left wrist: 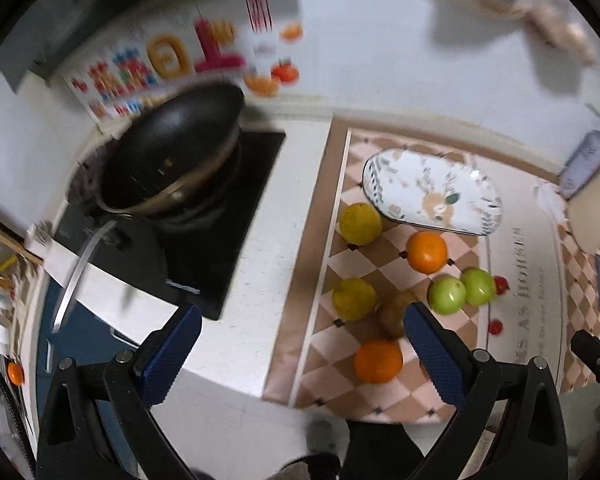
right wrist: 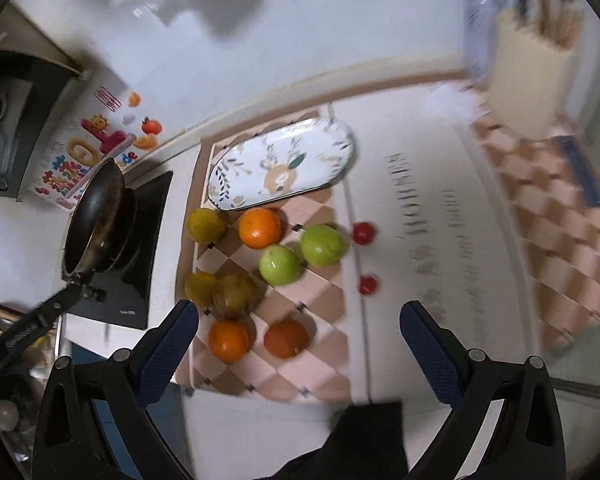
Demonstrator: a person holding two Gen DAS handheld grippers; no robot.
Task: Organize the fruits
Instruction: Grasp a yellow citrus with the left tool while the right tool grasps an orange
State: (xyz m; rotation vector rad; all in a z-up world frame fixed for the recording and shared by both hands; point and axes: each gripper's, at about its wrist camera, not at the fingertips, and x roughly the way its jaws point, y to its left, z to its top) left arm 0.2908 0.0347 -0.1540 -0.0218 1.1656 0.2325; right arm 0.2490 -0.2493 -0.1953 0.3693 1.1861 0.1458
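Note:
Fruits lie loose on a checkered mat [right wrist: 300, 364]: oranges [right wrist: 259, 227] [right wrist: 228, 340] [right wrist: 286, 338], two green apples [right wrist: 280, 265] [right wrist: 323, 245], yellow fruits [right wrist: 206, 225] [right wrist: 200, 288], a brownish fruit [right wrist: 236, 294] and two small red fruits [right wrist: 363, 233] [right wrist: 368, 284]. An oval patterned plate [right wrist: 320, 148] lies empty behind them. In the left wrist view the plate [left wrist: 400, 172], an orange [left wrist: 426, 251], the apples [left wrist: 446, 294] and a yellow fruit [left wrist: 359, 223] show. My left gripper [left wrist: 300, 344] and right gripper [right wrist: 298, 340] are open, empty, above the counter's near edge.
A black wok [left wrist: 172, 160] sits on a dark cooktop [left wrist: 236, 216] left of the mat, its handle toward me. A colourful sticker sheet [left wrist: 160, 64] is on the wall. A knife block [right wrist: 528, 76] stands at the far right. The right gripper's tip [left wrist: 596, 356] shows at the left view's edge.

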